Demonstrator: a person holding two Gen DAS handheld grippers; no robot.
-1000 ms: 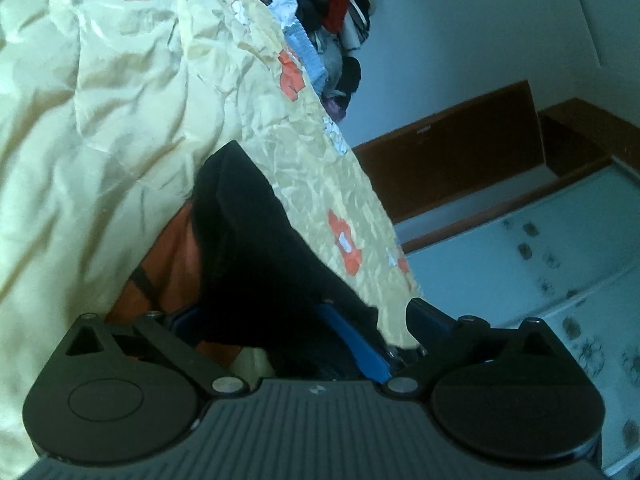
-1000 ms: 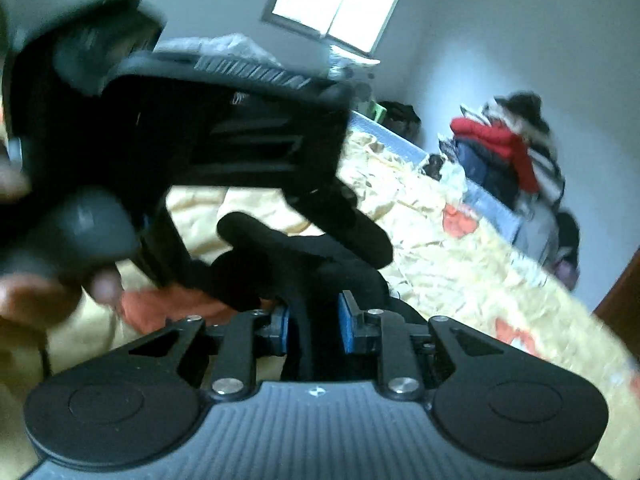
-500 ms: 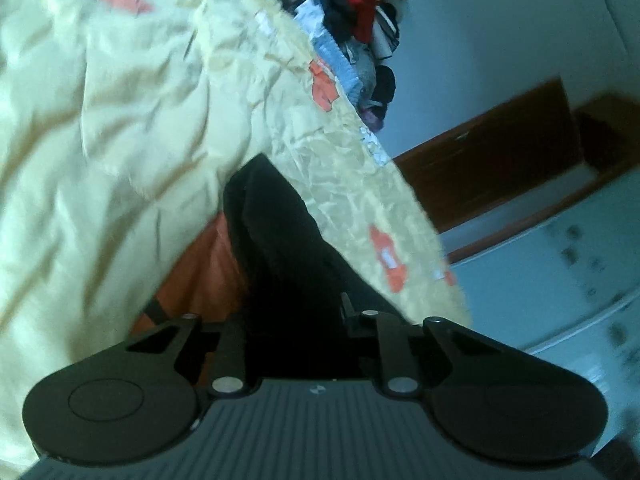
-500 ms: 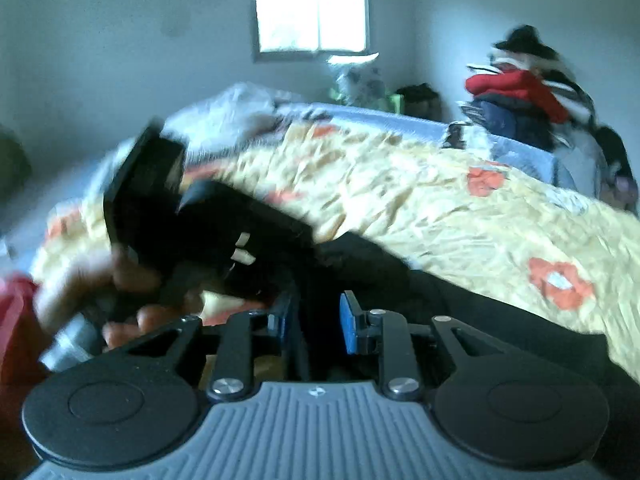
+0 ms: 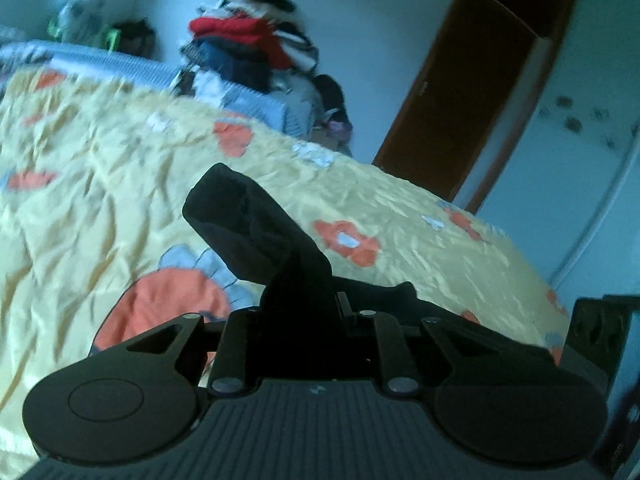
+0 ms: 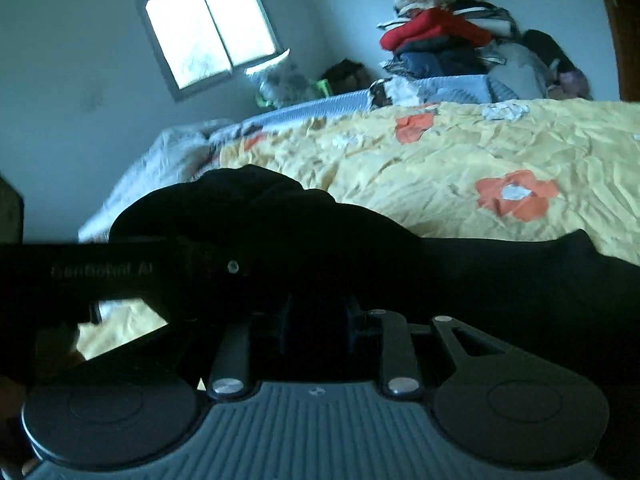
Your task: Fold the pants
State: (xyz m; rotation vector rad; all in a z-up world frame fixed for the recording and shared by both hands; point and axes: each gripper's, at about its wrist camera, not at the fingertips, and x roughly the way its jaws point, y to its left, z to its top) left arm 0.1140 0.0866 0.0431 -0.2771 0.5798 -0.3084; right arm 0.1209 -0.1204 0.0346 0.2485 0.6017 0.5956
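The left gripper (image 5: 298, 316) has its jaws clamped on a fold of the black pants (image 5: 256, 224), which rises in a bunched roll above the yellow flowered quilt (image 5: 100, 184). The right gripper (image 6: 316, 320) also pinches the pants (image 6: 360, 240) between nearly closed jaws; the dark cloth stretches low across the quilt (image 6: 460, 160) toward its right edge. Beyond the quilt's far side stands a pile of clothes (image 5: 248, 48), with a brown door (image 5: 460, 92) to its right. The window (image 6: 212, 32) glows above the quilt's far left corner.

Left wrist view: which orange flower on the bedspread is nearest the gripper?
The large orange flower with blue-grey petals, just left of the left gripper; the others are smaller and farther.
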